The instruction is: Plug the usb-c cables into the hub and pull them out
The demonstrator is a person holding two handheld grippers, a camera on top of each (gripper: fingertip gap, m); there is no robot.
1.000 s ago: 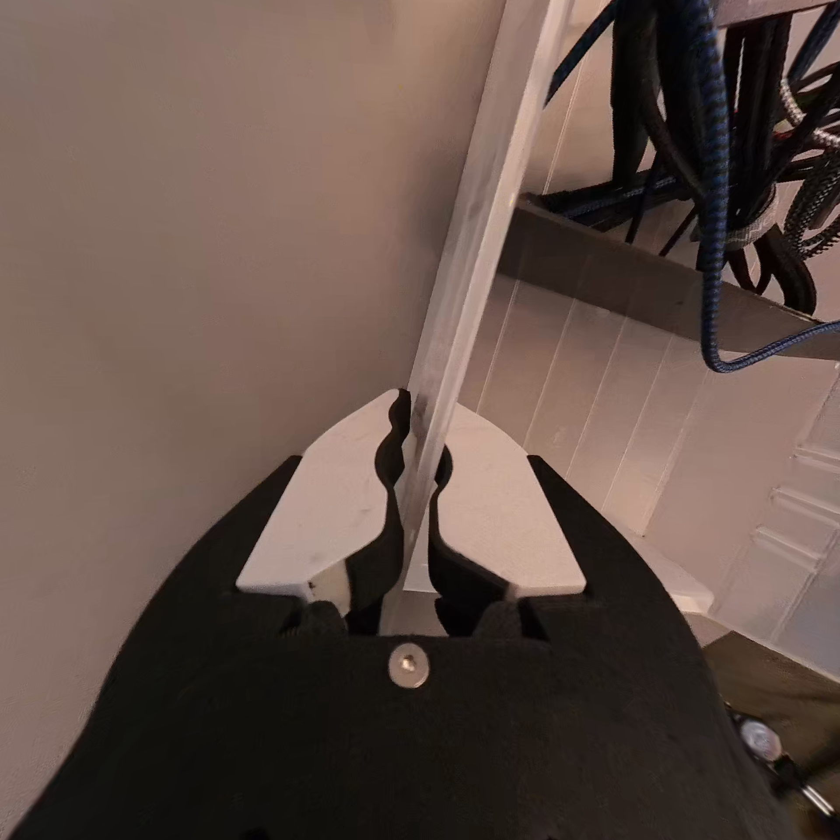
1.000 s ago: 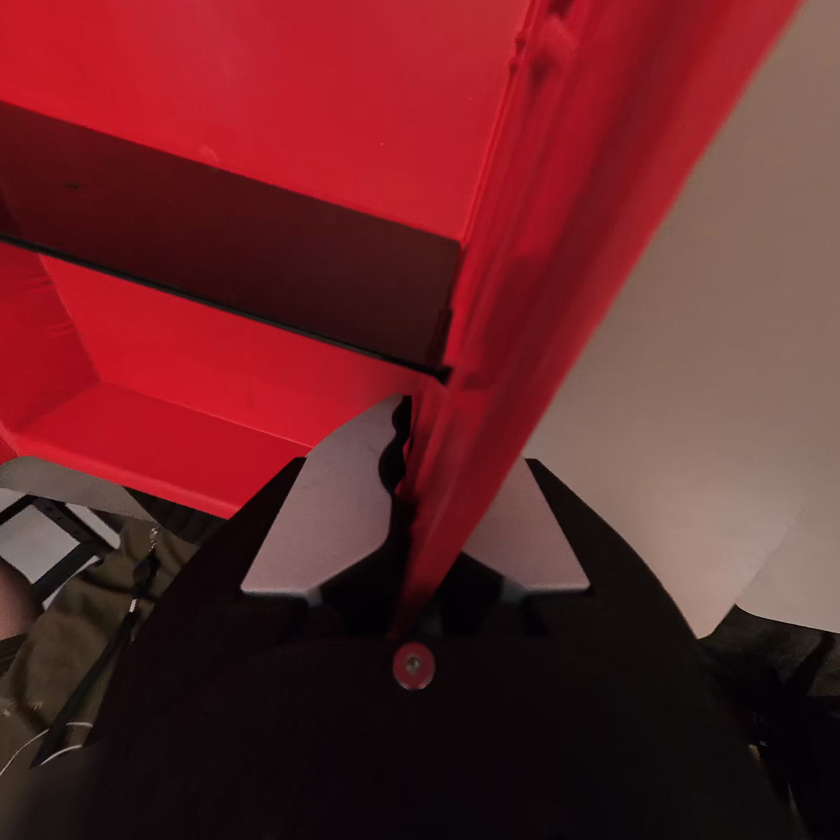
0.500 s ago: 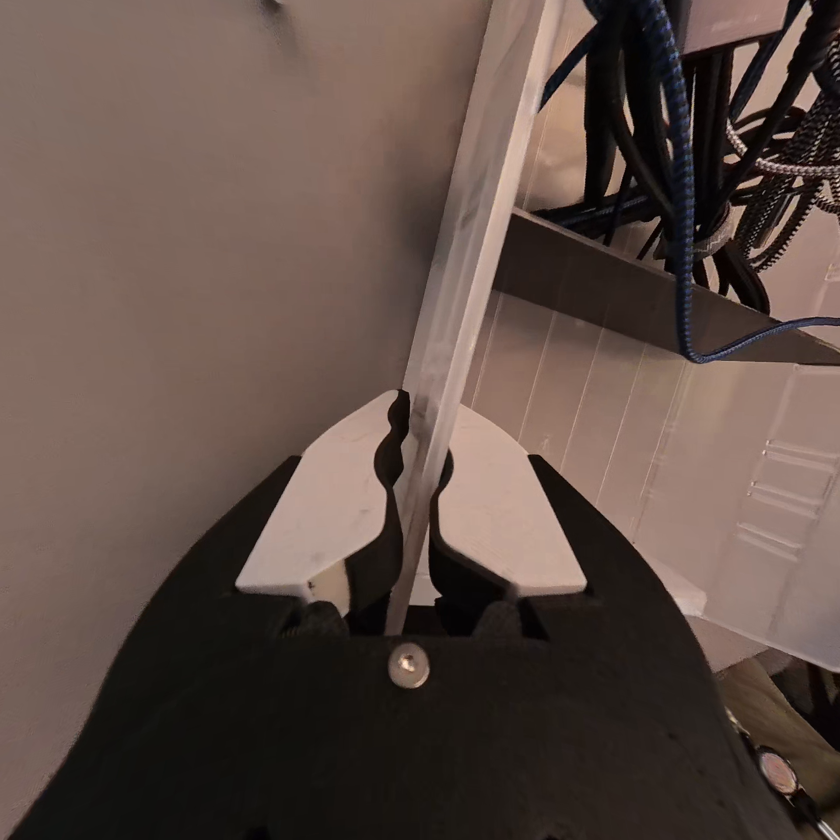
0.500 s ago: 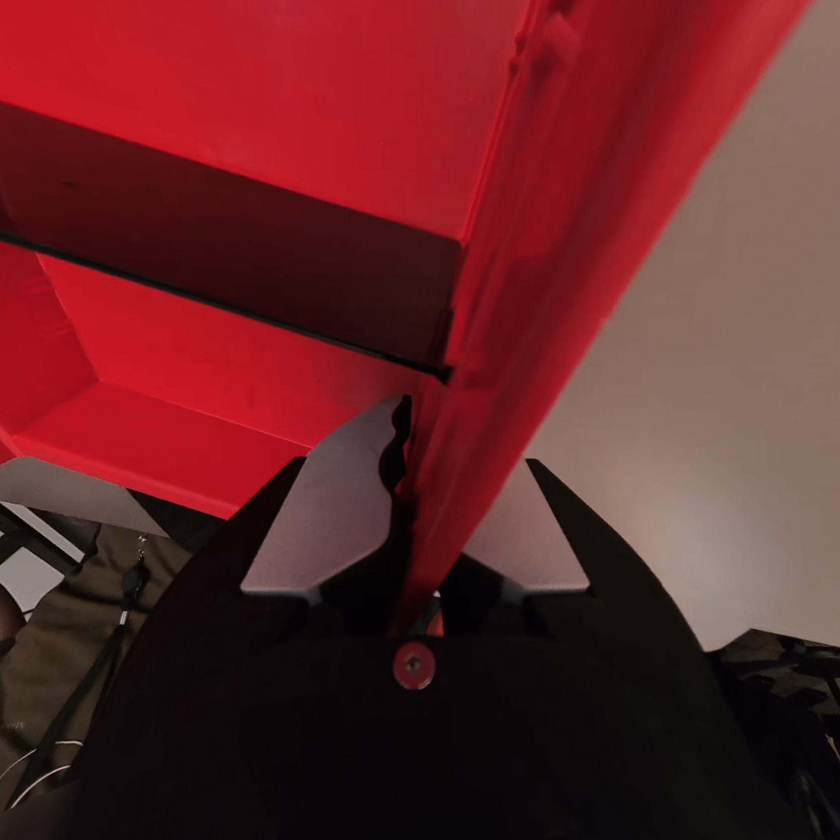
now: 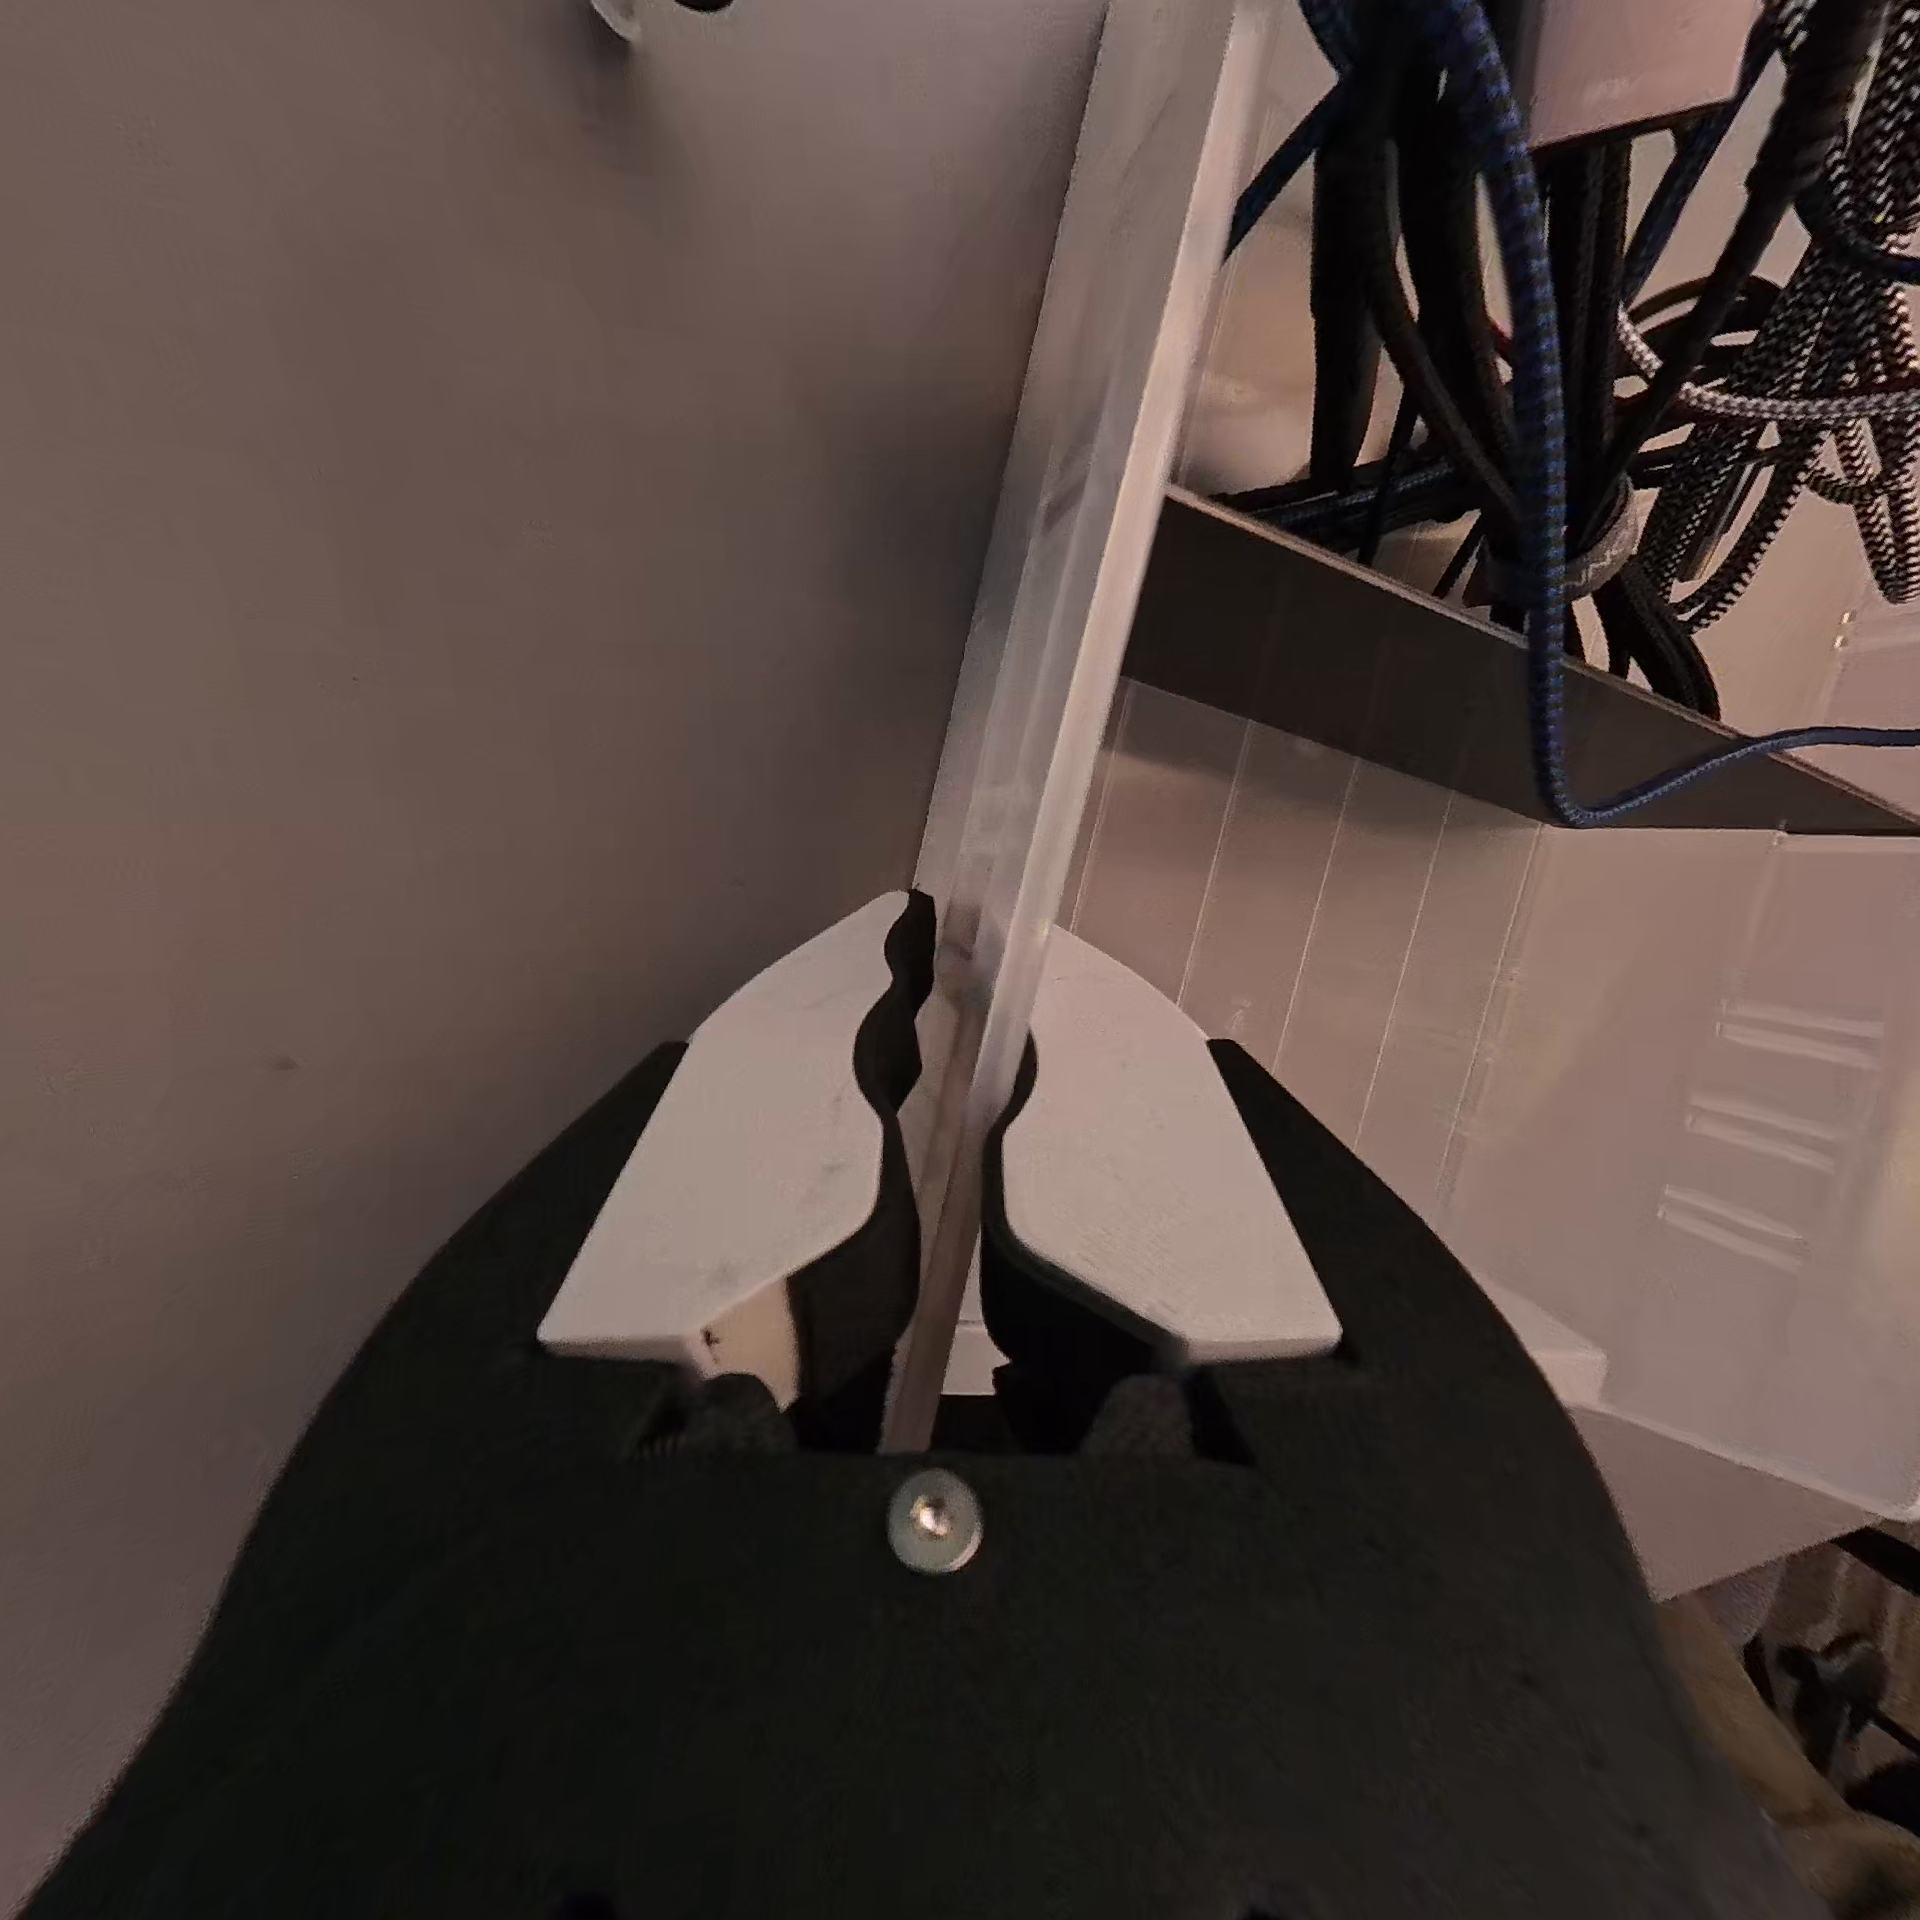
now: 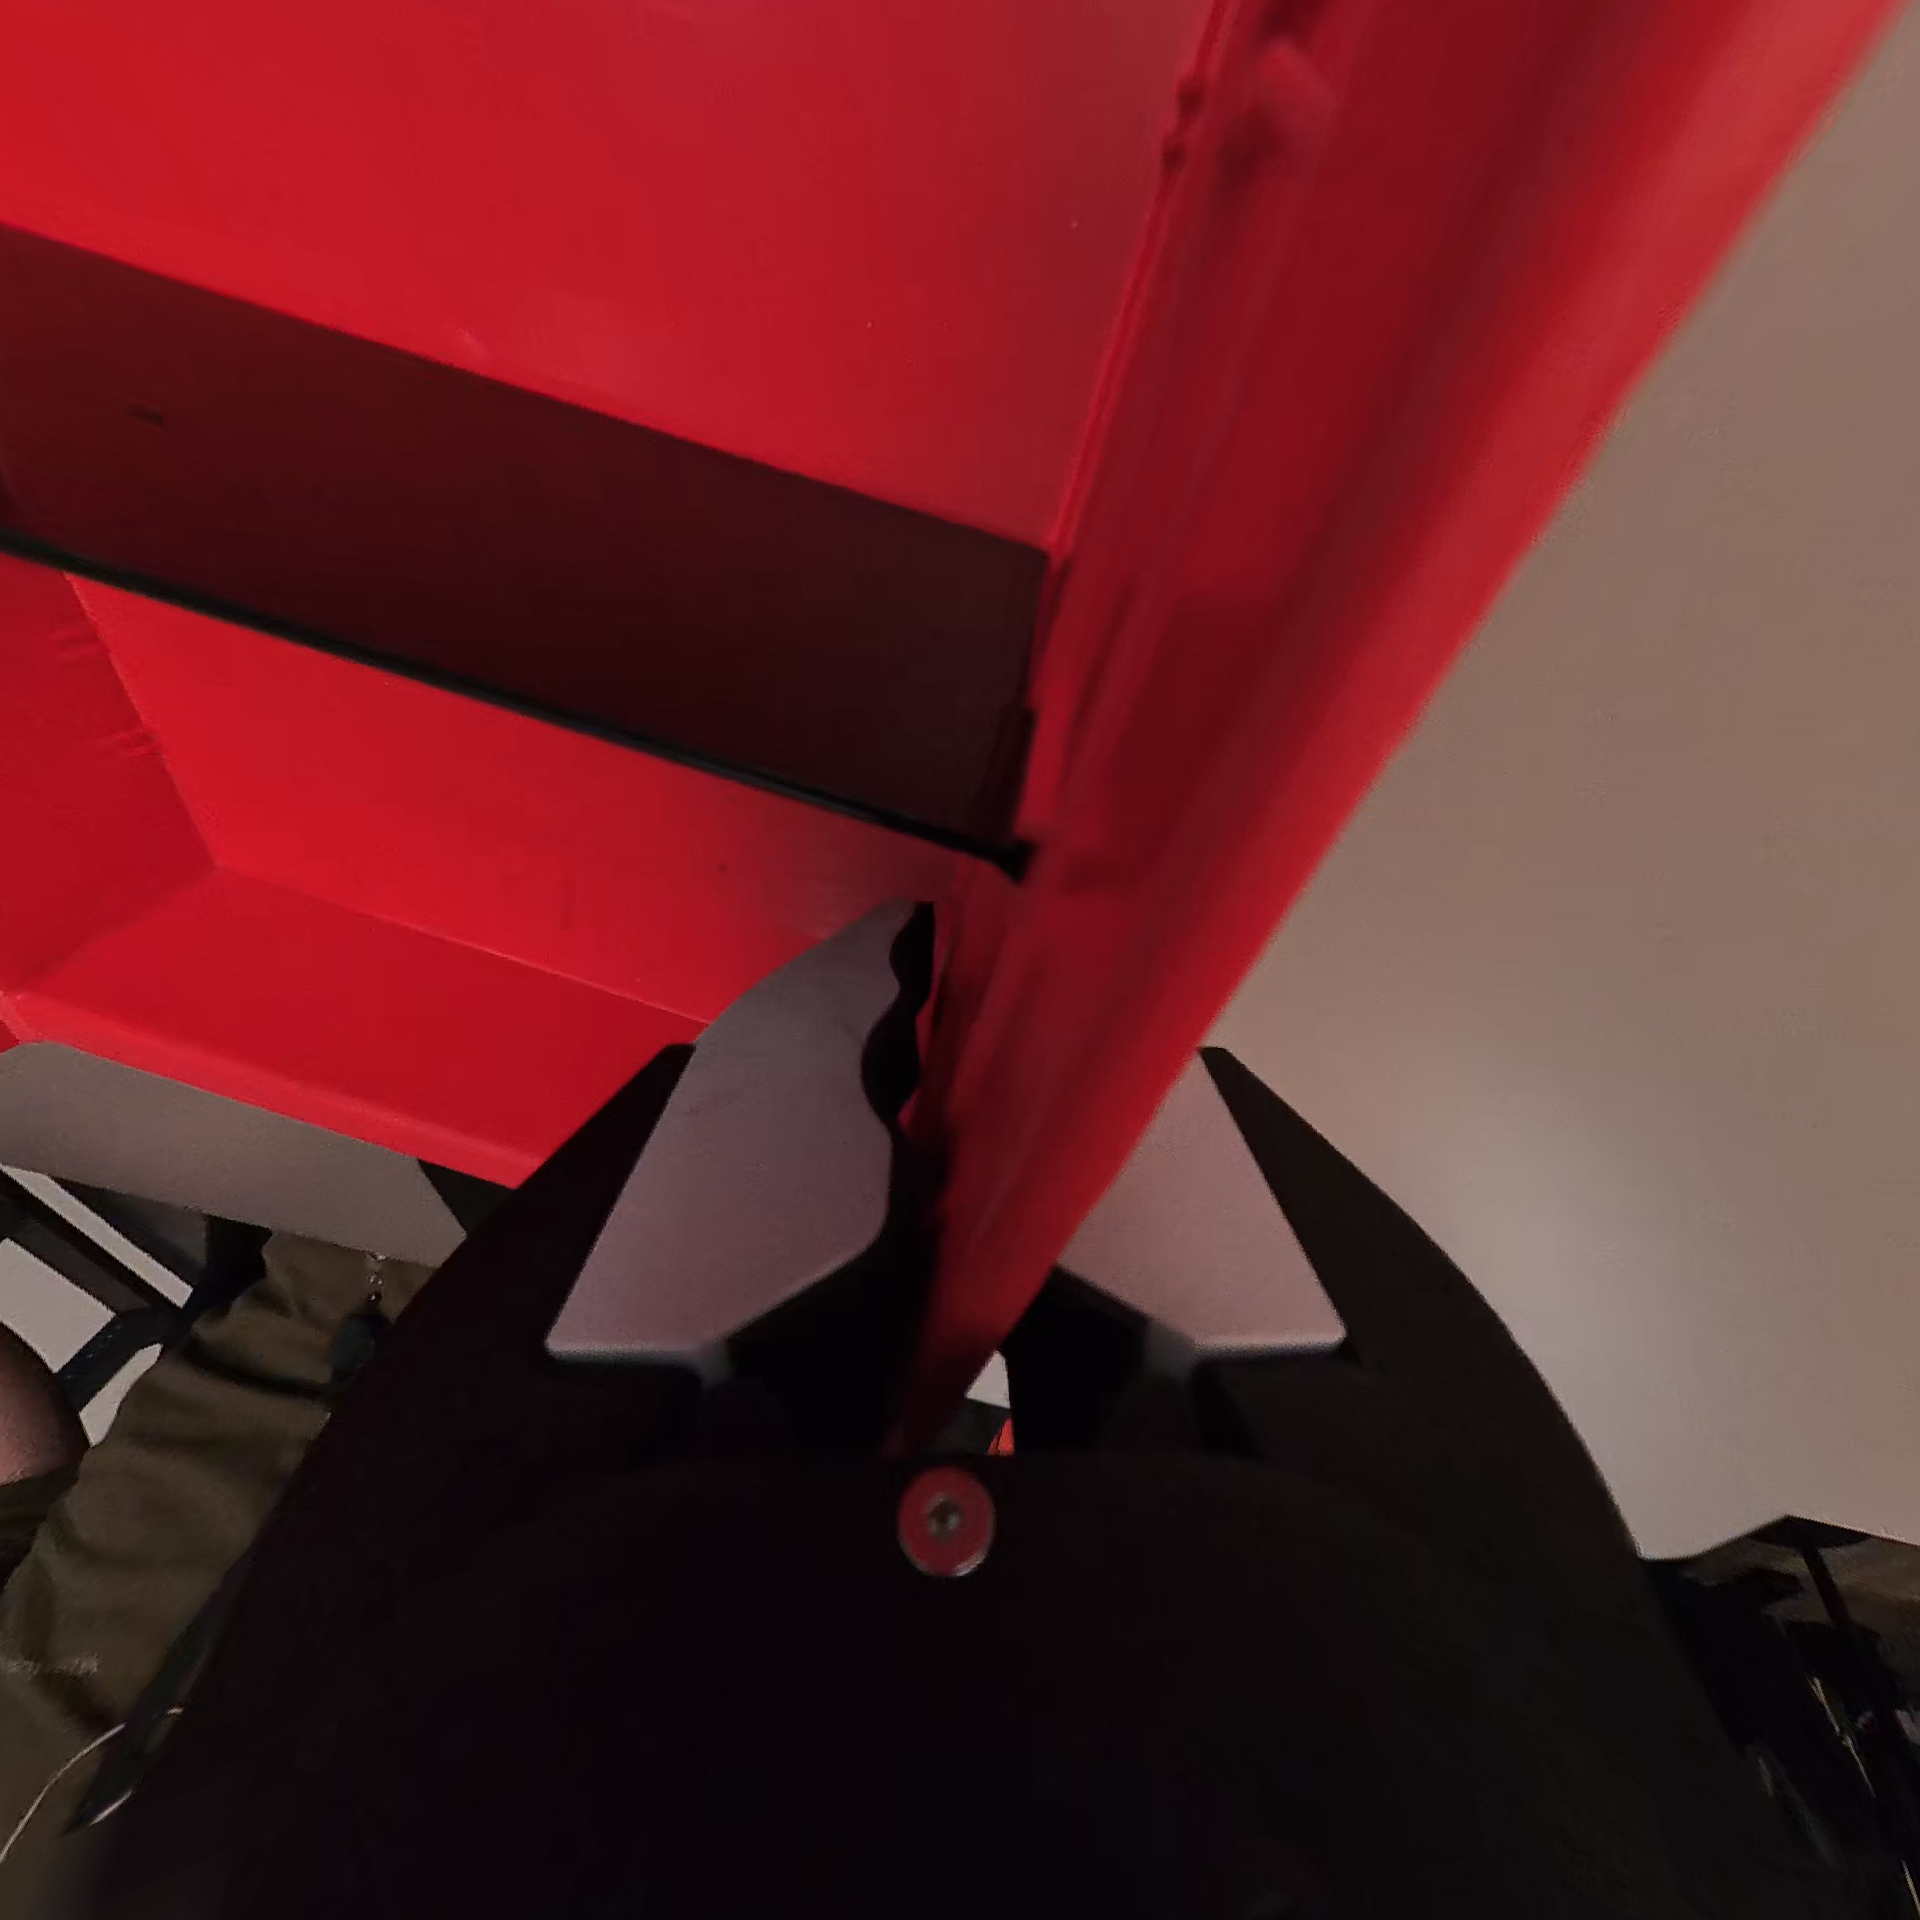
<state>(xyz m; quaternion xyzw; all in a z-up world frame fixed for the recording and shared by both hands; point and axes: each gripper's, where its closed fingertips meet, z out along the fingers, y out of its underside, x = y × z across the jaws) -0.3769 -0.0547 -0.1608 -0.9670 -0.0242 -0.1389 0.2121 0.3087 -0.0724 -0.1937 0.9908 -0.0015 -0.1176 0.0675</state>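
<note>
The left gripper point(image 5: 961, 1122) is clamped on the wall of a clear plastic bin point(image 5: 1060, 727), which runs up and away from its fingers. Ahead and to its right, inside that bin, lies a tangle of black, blue and white braided usb-c cables point(image 5: 1538, 436) and a grey box-shaped hub point(image 5: 1662, 83). The right gripper point(image 6: 945, 1122) is closed on the wall of a red plastic bin point(image 6: 1195, 675). Probably both bins are being carried or steadied before any plugging starts.
</note>
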